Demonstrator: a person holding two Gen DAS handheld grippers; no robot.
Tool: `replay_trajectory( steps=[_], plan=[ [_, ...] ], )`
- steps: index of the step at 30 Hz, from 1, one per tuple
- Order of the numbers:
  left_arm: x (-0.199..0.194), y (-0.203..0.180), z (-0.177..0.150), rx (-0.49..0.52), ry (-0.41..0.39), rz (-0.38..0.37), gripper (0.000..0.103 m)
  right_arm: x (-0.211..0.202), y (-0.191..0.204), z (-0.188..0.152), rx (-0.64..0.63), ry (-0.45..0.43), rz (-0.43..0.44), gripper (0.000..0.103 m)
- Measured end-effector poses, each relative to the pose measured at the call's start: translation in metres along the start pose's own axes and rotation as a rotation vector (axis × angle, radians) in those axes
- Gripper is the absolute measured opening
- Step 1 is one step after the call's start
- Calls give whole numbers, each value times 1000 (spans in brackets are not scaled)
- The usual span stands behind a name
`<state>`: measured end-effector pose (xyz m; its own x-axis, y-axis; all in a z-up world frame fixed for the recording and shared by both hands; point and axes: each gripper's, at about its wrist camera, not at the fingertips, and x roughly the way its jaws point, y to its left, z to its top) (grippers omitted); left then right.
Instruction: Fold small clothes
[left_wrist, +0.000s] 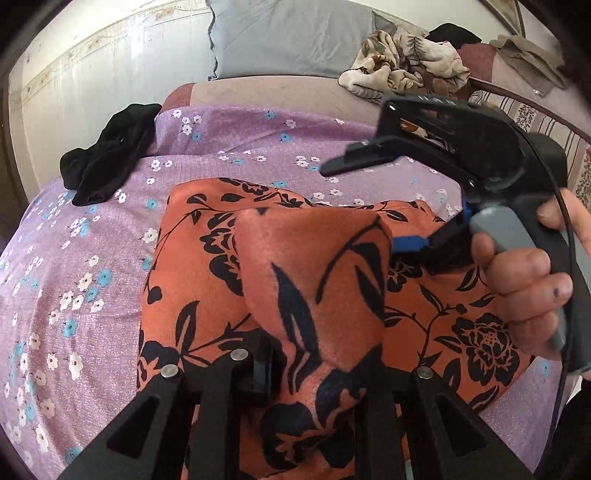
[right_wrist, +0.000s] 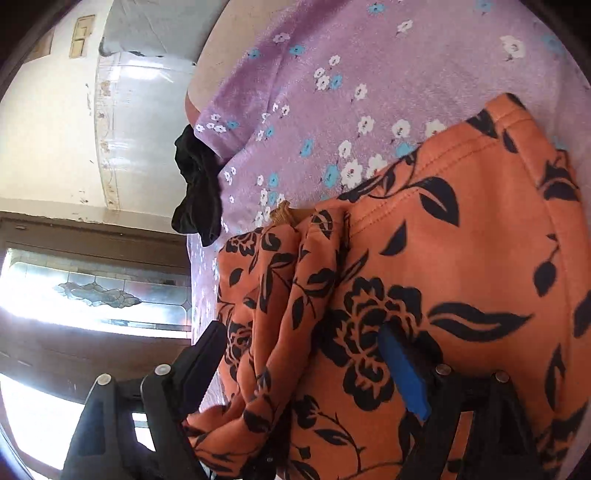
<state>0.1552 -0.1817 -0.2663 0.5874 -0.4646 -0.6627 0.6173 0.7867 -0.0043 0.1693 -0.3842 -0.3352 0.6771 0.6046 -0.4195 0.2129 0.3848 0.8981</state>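
Note:
An orange garment with a black flower print (left_wrist: 317, 280) lies on the purple flowered bedsheet (left_wrist: 92, 258). My left gripper (left_wrist: 314, 373) is shut on a raised fold of this garment, which drapes over its fingers. My right gripper (left_wrist: 410, 243) shows in the left wrist view, held by a hand, its blue-padded finger against the fold's right side. In the right wrist view the garment (right_wrist: 424, 280) fills the space between the right fingers (right_wrist: 406, 373), which stand wide apart with bunched cloth between them.
A black garment (left_wrist: 107, 162) lies at the sheet's far left edge, also in the right wrist view (right_wrist: 197, 192). A grey pillow (left_wrist: 288, 37) and a pile of patterned clothes (left_wrist: 402, 62) sit at the head of the bed. A window and wall lie beyond the bed's left side.

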Motion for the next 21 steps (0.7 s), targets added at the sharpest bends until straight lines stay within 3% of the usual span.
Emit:
replay_trajectory(
  steps=[3, 5, 7, 8, 9, 10, 12, 17, 21],
  plan=[
    [-1, -10, -1, 41, -7, 28, 19, 20, 10, 11, -18, 21, 78, 86],
    [-1, -15, 0, 65, -8, 43, 19, 38, 15, 17, -41, 41, 42, 84],
    [-1, -19, 1, 95, -9, 57, 19, 50, 19, 20, -89, 29, 7, 75],
    [-2, -22, 1, 112, -11, 67, 19, 54, 22, 22, -126, 33, -3, 61],
    [-2, -25, 1, 129, -14, 76, 19, 56, 26, 22, -166, 38, -27, 37],
    [-3, -28, 2, 142, -18, 75, 19, 56, 31, 22, -205, 37, -56, 25],
    [-8, -34, 5, 151, -39, 51, 20, 43, 38, 21, -254, 11, -55, 15],
    [-25, -60, 20, 146, -108, -70, 20, -16, 36, 27, -310, -91, -43, 14],
    [-13, -101, 23, 137, -83, -149, 21, -54, 18, 33, -313, -150, -93, 14]
  ],
)
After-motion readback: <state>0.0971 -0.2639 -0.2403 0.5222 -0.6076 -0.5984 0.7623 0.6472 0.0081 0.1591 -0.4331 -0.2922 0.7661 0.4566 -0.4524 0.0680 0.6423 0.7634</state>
